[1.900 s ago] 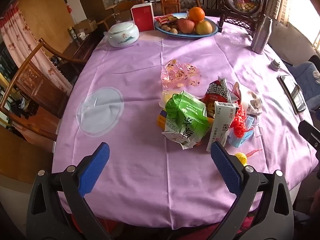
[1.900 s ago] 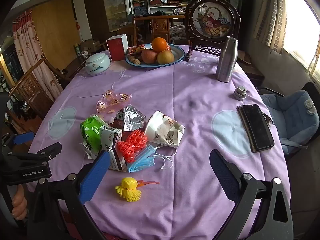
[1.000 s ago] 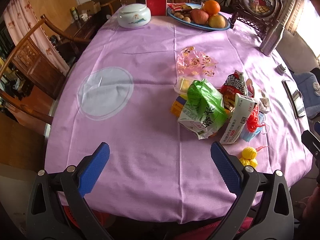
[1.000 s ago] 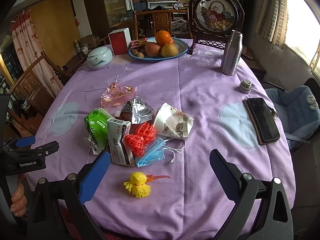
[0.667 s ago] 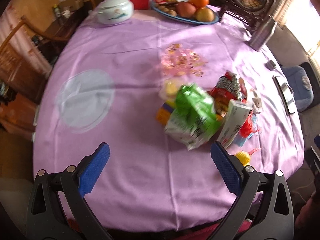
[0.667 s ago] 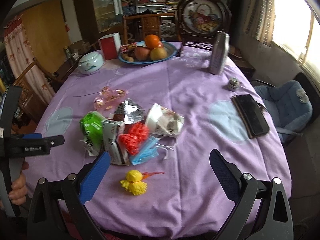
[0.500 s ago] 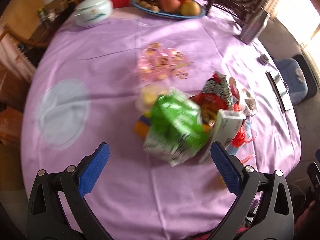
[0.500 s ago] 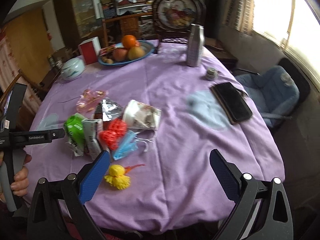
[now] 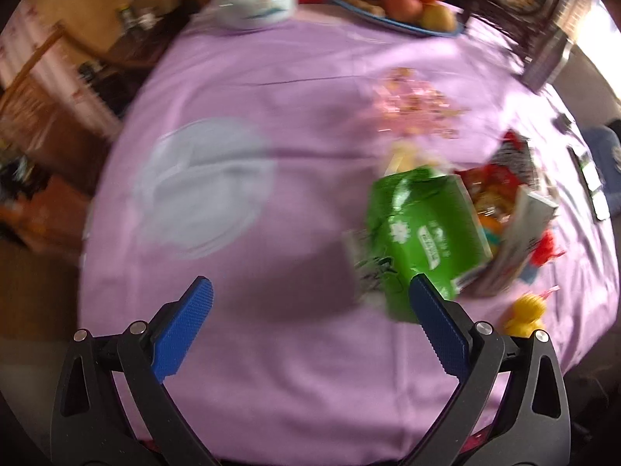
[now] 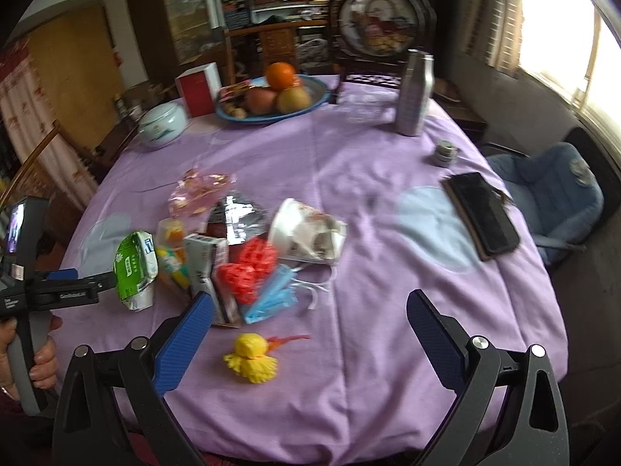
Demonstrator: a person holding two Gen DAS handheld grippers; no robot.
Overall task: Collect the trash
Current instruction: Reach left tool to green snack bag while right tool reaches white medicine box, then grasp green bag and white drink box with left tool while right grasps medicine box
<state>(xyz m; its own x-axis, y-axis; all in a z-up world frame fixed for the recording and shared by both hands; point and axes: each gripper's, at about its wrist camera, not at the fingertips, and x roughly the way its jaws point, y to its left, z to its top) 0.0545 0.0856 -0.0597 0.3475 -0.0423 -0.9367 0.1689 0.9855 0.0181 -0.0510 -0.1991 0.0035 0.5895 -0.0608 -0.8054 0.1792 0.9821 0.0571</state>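
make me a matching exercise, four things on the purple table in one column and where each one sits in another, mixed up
Things:
1. yellow tassel pom-pom
2. black phone
3. orange fruit
4. green plastic packet

Places:
A. on the blue plate at the far side
B. right side, near the blue chair
C. left end of the trash pile, by the left gripper
D. alone at the near edge, in front of the pile

Pairs: 1-D, 2-B, 3-A, 4-C
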